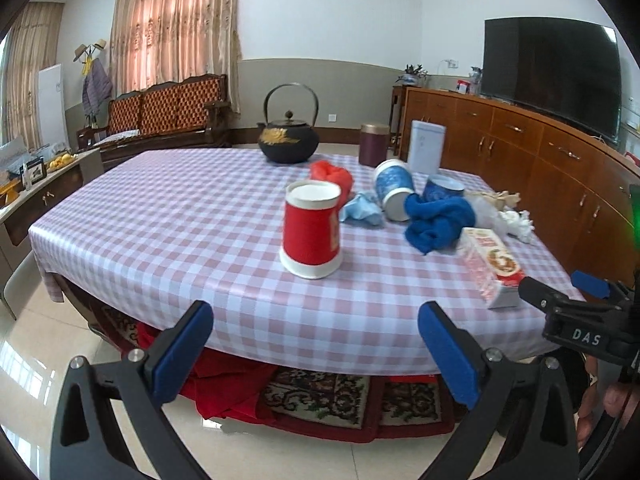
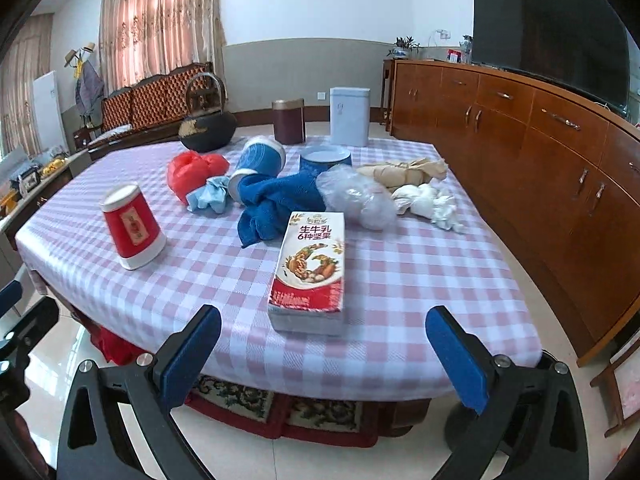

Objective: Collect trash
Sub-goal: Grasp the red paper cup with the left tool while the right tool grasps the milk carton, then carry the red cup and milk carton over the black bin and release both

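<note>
On the checked bench (image 2: 400, 280), a milk carton (image 2: 310, 268) lay flat at 12 o'clock from the right tool (image 2: 323, 346), whose fingers stood wide and empty. The left tool (image 1: 316, 340) was wide and empty too, with an upside-down red cup (image 1: 310, 232) at 12 o'clock.

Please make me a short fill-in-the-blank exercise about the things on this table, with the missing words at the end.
1. The red paper cup stands ____ down.
2. The milk carton lies flat near the table's ____ edge.
3. The blue towel lies ____ the carton.
4. Both the left gripper and the right gripper are ____.

Missing words: upside; front; behind; open
</note>
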{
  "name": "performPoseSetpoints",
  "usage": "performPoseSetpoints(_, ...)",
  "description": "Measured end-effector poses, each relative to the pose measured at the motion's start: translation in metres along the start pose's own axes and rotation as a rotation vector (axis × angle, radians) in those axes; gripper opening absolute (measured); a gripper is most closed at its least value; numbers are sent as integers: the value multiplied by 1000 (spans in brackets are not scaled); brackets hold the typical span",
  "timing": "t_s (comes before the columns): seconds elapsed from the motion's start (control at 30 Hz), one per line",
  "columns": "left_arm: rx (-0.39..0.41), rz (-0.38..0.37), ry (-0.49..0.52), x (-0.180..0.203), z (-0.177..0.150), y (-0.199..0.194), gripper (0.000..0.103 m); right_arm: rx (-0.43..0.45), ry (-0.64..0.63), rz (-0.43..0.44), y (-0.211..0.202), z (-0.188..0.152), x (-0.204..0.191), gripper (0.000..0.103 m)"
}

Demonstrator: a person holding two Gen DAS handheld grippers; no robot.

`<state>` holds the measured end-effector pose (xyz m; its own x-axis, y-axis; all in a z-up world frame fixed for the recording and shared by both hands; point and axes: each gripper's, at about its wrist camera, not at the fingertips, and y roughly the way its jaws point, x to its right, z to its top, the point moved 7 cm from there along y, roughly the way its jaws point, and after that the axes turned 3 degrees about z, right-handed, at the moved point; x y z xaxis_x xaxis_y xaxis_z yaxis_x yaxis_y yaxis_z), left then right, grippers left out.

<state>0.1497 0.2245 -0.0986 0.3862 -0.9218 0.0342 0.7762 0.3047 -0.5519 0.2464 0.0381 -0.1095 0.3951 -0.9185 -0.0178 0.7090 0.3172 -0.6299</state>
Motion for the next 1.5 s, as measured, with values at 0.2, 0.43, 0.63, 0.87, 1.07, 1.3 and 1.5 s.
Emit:
performPoseSetpoints(0.2, -14, 2, 1, -1, 3, 29, 103, -53, 21, -41, 43, -1, 1, 102)
performPoseSetpoints(0.43, -26, -7, 11, 7, 8, 56, 102, -95, 30, -32, 78, -2, 1, 79)
performPoseSetpoints(0.63, -14, -15, 13, 15, 16, 68, 101, -26, 40, -15, 69, 13, 4, 53)
performPoseSetpoints(0.87, -10, 0, 0, 13, 32, 91, 95, 31, 18, -53, 64, 33, 7, 53)
performPoseSetpoints(1.07, -27, 14, -8, 10, 40, 107, 88, 8, 32, -86, 77, 37, 16, 53)
performPoseSetpoints(1.3, -24, -41, -31, 15, 46, 99, 53, 33, 24, -83, 66, 39, 14, 53)
performPoseSetpoints(1.5, 4, -68, -7, 29, 53, 69, 53, 55, 36, -81, 43, 42, 21, 53)
